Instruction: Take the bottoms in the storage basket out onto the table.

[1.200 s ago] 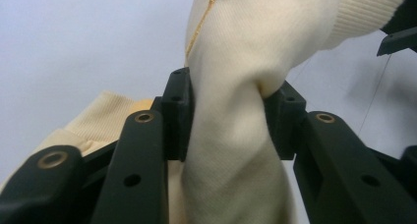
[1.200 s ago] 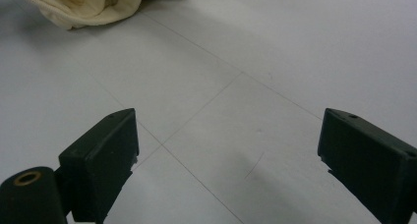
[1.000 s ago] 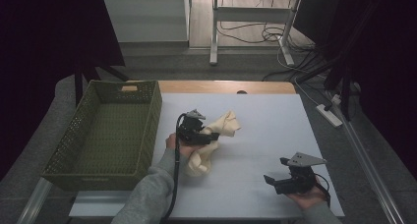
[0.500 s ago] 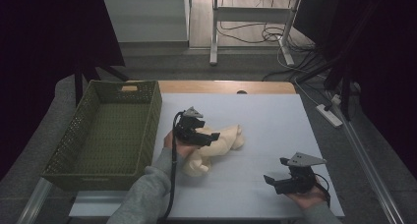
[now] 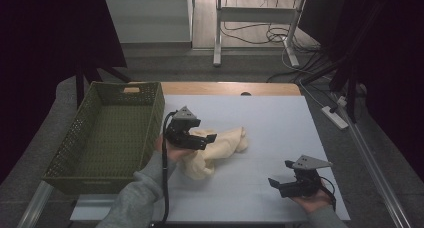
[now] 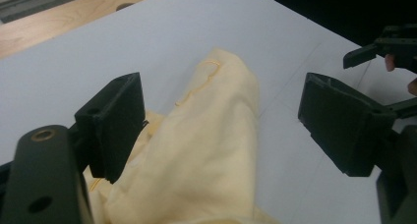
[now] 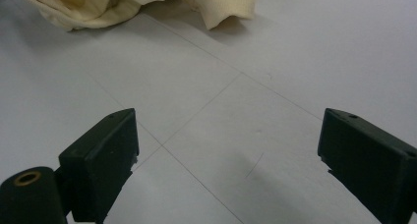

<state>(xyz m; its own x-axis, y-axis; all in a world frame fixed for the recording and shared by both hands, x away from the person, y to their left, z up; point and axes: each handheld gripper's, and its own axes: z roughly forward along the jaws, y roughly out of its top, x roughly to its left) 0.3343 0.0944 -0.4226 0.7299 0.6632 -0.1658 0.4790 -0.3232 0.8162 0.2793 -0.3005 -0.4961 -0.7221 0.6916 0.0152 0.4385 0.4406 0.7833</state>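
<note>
A crumpled cream cloth [image 5: 227, 143] lies on the white table top [image 5: 280, 123], right of the basket. My left gripper [image 5: 209, 139] hovers just above the cloth's left part, pointing right. Its jaws have just been opening and now stand open. In the left gripper view the cloth [image 6: 211, 135] lies below and between the left gripper's [image 6: 220, 94] pads, and neither pad presses on it. My right gripper [image 5: 276, 183] rests low at the front right, open and holding nothing. The right gripper [image 7: 228, 123] faces bare table, with the cloth [image 7: 98, 3] farther off.
A green woven basket [image 5: 150, 123] stands at the table's left with its inside in shadow. A wooden strip [image 5: 230, 88] runs along the far edge. Table legs and cables lie on the floor beyond. The other gripper [image 6: 388, 47] shows at the left gripper view's right edge.
The left gripper held the cloth bunched up a second ago; it has let go and lifted slightly. The cloth now lies flatter on the table. The right gripper has not moved.
</note>
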